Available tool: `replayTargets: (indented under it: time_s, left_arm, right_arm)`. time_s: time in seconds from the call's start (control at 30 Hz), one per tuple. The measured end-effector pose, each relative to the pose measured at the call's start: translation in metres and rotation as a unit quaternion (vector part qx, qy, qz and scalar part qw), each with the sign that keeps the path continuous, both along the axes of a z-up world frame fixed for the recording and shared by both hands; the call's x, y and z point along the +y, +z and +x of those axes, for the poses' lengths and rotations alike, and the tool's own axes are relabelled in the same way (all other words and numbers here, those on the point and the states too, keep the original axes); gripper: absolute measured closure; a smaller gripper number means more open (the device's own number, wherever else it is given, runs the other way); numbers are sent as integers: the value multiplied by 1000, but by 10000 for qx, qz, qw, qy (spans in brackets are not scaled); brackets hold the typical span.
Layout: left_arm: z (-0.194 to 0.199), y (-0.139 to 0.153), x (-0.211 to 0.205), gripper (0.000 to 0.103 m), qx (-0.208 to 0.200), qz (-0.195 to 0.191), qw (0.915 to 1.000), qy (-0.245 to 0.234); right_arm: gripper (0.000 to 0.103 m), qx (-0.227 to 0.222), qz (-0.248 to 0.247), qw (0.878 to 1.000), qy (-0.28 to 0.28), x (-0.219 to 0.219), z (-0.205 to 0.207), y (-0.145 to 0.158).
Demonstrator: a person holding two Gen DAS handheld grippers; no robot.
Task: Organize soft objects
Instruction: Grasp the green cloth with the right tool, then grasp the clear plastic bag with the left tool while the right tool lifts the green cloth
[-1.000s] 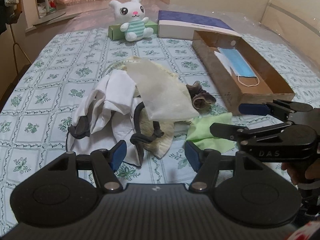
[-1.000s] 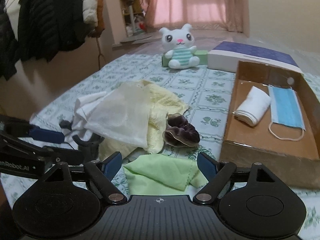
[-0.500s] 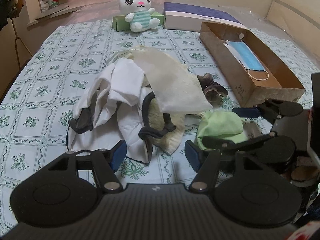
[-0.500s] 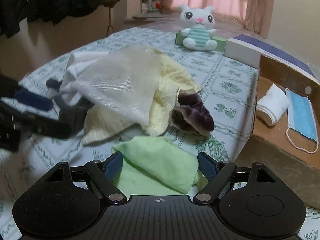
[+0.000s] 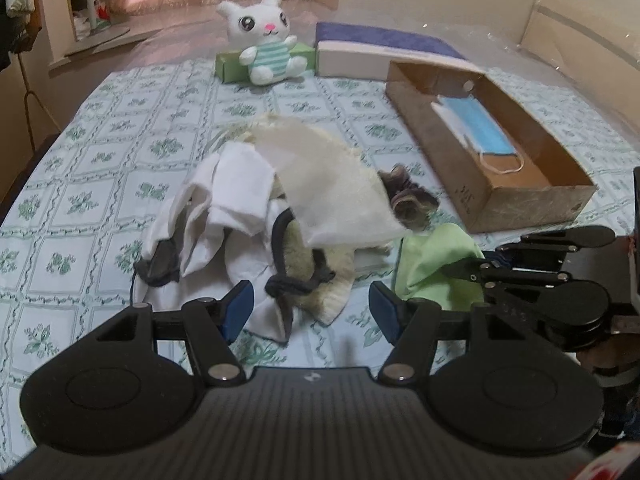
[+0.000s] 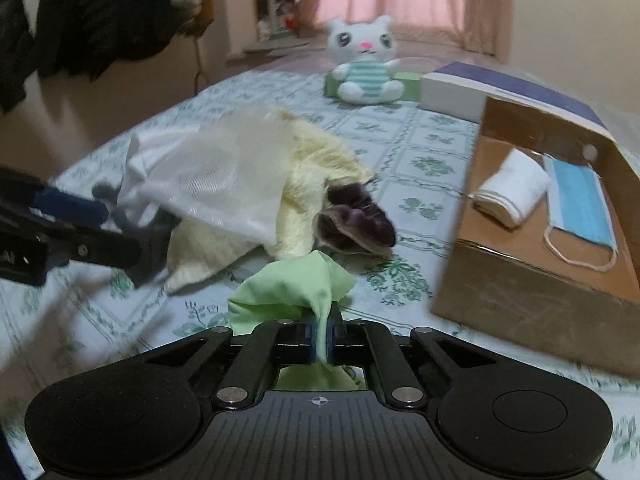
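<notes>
Green cloth (image 6: 294, 288), a thin light-green square, is pinched between the pads of my right gripper (image 6: 322, 340) at the lower centre of the right wrist view, bunched into a peak that trails forward and slightly left from the jaws while its loose end drapes toward the patterned bedsheet (image 6: 404, 160). It looks nearly weightless and limp, so I judge it will sag and fold however I carry it; a grip on a gathered corner, as I have it, seems right, since nothing in it is stiff enough to slip out whole. Its long axis runs from the jaws away toward the pile. My left gripper (image 5: 310, 310) hangs with jaws spread wide and nothing between them, low in the left wrist view, just short of the heap of cloths (image 5: 280, 200): white and cream fabrics with a dark strap looped through. Beside that heap lies a brown scrunchie (image 6: 354, 224), near the green cloth. At the right of the frame stands the cardboard box (image 6: 532, 296), long axis running away from me, already holding a rolled white cloth (image 6: 512, 188) and a blue face mask (image 6: 580, 204).
</notes>
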State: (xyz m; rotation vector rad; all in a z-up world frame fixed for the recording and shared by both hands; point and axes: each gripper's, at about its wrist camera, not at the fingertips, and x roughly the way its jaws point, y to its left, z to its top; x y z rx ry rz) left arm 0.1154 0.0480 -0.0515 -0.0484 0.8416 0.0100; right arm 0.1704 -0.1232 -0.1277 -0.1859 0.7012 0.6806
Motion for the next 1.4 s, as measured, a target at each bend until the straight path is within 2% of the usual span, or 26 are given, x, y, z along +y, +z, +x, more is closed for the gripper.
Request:
replayTargets:
  time_s: [0.2, 0.5, 0.57, 0.63, 0.67, 0.77, 0.83, 1.07, 1.4]
  left_arm:
    - [8, 4, -4, 42, -198, -165, 9996, -115]
    - [35, 1, -2, 45, -280, -253, 9993, -13]
    - [40, -1, 0, 62, -238, -260, 9994, 10]
    - [42, -1, 1, 72, -233, -271, 9993, 64]
    - [42, -1, 1, 80, -253, -268, 9993, 67]
    - [37, 3, 2, 94, -335, -214, 9992, 45]
    - [32, 7, 1, 98, -401, -196, 9990, 20]
    - [13, 29, -15, 101, -778, 48, 9966, -279]
    - [1, 75, -48, 101, -1458, 336, 9859, -752]
  right_arm:
    - [98, 182, 481, 9975, -479, -21, -1, 19]
    - [98, 285, 753, 9925, -914, -42, 2, 33]
    - [98, 319, 800, 9913, -991, -47, 1, 32]
    - [98, 336, 832, 9905, -1040, -52, 0, 33]
    - [98, 331, 839, 9903, -1059, -54, -1, 34]
    - [98, 302, 869, 9898, -1092, -59, -5, 37]
    - [98, 291, 902, 9892, -1120, -61, -7, 39]
    - [98, 199, 1123, 9864, -1185, -72, -16, 56]
    - [98, -63, 1500, 9791, -1373, -95, -26, 89]
